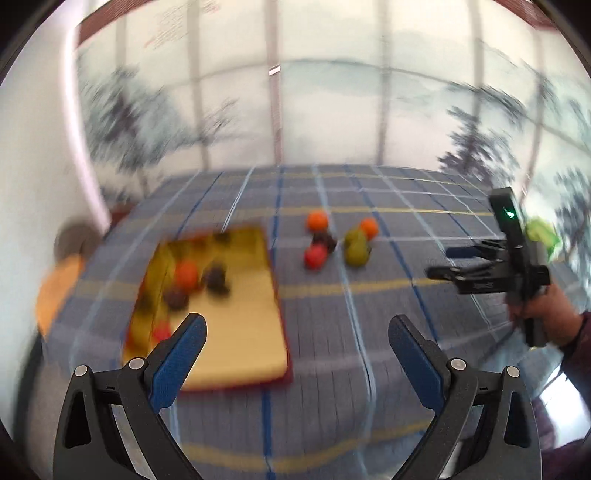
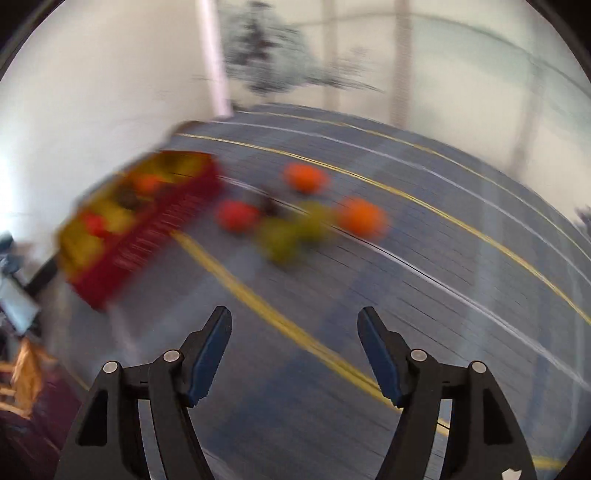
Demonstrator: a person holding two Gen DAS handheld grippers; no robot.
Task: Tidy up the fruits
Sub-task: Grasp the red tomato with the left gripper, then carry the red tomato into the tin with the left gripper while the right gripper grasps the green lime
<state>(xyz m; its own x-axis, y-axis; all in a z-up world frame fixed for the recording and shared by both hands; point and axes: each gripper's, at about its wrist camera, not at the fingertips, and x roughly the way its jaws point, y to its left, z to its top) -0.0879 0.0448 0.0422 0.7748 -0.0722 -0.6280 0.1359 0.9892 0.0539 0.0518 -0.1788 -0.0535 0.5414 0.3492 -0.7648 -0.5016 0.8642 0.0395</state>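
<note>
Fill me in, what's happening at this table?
A person is sorting fruit with a hand-held gripper in each hand. Some pieces already sit in the red-and-gold box; a loose cluster of fruit remains on the plaid cloth beside it. Both the left hand-held gripper and the right hand-held gripper are open and empty. Both views are motion-blurred.

No readable text, red box (image 2: 147, 236) side lettering blurred, wall (image 1: 177, 26) writing illegible
</note>
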